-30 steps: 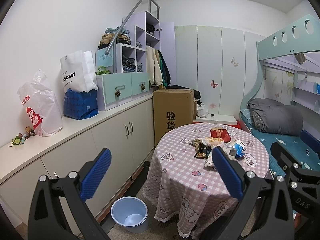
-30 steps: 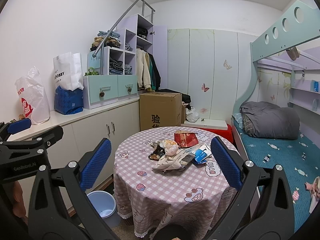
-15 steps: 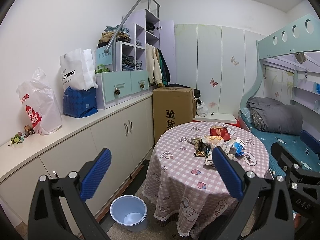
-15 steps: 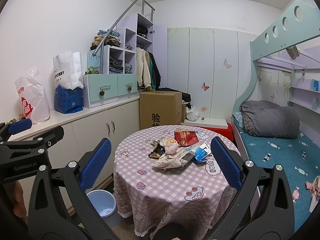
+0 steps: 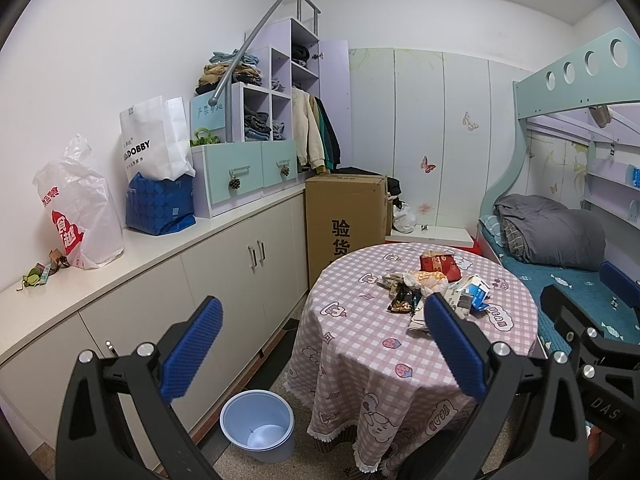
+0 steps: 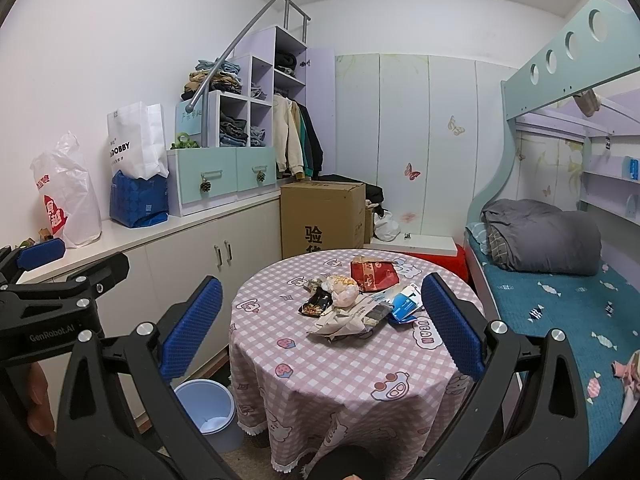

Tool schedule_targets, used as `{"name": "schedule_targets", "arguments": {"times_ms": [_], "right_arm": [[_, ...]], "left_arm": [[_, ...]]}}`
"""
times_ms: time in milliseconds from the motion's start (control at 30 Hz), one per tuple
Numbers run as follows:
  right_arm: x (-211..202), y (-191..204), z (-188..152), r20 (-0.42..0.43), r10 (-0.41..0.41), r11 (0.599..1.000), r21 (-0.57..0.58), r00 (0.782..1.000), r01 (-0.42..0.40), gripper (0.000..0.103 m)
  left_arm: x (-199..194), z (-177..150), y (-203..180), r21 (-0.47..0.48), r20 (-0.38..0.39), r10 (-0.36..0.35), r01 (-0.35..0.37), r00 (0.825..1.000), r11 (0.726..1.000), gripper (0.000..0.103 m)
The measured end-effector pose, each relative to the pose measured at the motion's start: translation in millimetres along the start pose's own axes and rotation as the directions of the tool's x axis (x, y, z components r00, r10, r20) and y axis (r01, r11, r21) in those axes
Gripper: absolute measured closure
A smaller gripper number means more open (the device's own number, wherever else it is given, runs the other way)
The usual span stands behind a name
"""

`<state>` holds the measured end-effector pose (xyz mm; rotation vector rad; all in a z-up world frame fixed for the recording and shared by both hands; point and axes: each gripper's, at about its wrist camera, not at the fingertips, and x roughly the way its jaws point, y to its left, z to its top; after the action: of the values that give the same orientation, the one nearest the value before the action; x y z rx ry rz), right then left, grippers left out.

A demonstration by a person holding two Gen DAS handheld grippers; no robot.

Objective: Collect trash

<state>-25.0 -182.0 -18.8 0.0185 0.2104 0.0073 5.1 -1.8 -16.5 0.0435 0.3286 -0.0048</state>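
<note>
— Trash, where does it lie?

— Heaped near the middle of the round table, on the pink checked cloth. The pile runs longest from the far red packet toward the near crumpled paper wrapper, slanting a little left as the right wrist camera sees it.

— What is in it?

— A flat red packet at the far end, lying face up. Beside it a crinkled pale bag with yellow print, bunched up. A small dark snack wrapper at the left edge, its long side pointing toward the cabinets. A blue and white carton at the right edge, tilted, one corner aimed at the bed. All of these touch or overlap.

— And the bin?

— A pale blue bucket stands upright on the floor, just beside the table's skirt, between table and white cabinets.

— The grippers?

— The left gripper hangs with its blue pads spread wide, holding nothing, well short of the table. The right gripper likewise gapes wide and bare, the heap showing between its pads, apart from them.
</note>
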Motion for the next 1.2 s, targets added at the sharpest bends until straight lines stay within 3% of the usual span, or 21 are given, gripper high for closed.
{"name": "schedule_targets", "arguments": {"times_ms": [1200], "right_arm": [[13.6, 5.7, -9.1, -0.033, 0.033, 0.999, 0.029, 0.999, -0.032, 0.005]], "left_arm": [[4.3, -3.3, 2.5, 0.001, -0.013, 0.005, -0.005, 1.0, 1.0, 0.004]]}}
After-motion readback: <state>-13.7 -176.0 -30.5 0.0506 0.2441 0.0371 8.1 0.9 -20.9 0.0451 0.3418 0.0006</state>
